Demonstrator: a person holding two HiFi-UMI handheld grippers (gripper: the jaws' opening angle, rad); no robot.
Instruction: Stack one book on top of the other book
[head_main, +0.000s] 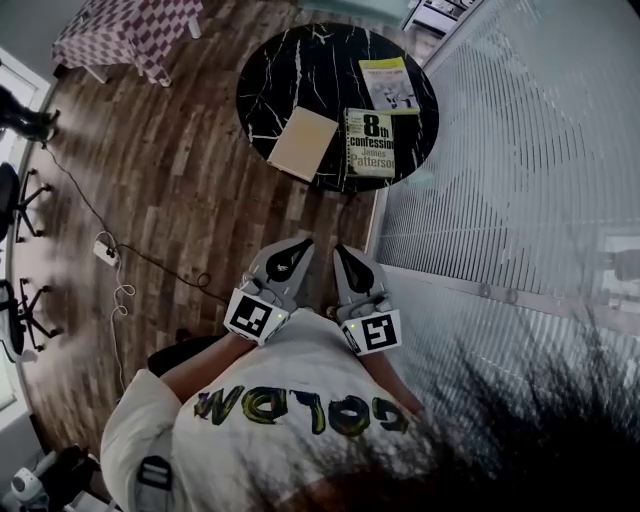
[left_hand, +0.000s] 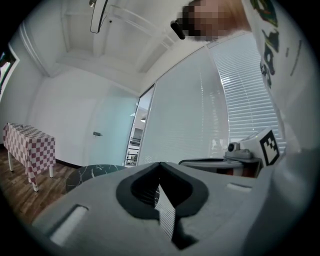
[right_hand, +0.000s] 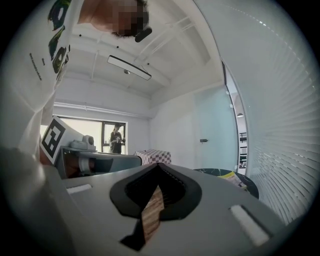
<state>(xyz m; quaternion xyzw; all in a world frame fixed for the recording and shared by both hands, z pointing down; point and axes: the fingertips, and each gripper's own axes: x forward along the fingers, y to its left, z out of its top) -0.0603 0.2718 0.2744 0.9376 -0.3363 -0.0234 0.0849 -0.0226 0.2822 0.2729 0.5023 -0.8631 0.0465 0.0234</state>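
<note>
On the round tabletop (head_main: 290, 60), tan book (head_main: 303, 143), paperback (head_main: 370, 143) and yellow book (head_main: 390, 84) lie unstacked.
Your left gripper (head_main: 291, 257) and right gripper (head_main: 353, 268) hang short of it, both jaws pressed together, empty.

The left gripper (left_hand: 160, 166) has its jaws together and empty, with a dark marbled round table (left_hand: 94, 174) beyond them.

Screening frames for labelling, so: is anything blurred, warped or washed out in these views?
Head view: book title legible, blurred dark hair fills the lower right, blinds bow. Left gripper view: black rounded corners, strong fisheye. Right gripper view: the far window is washed out.
</note>
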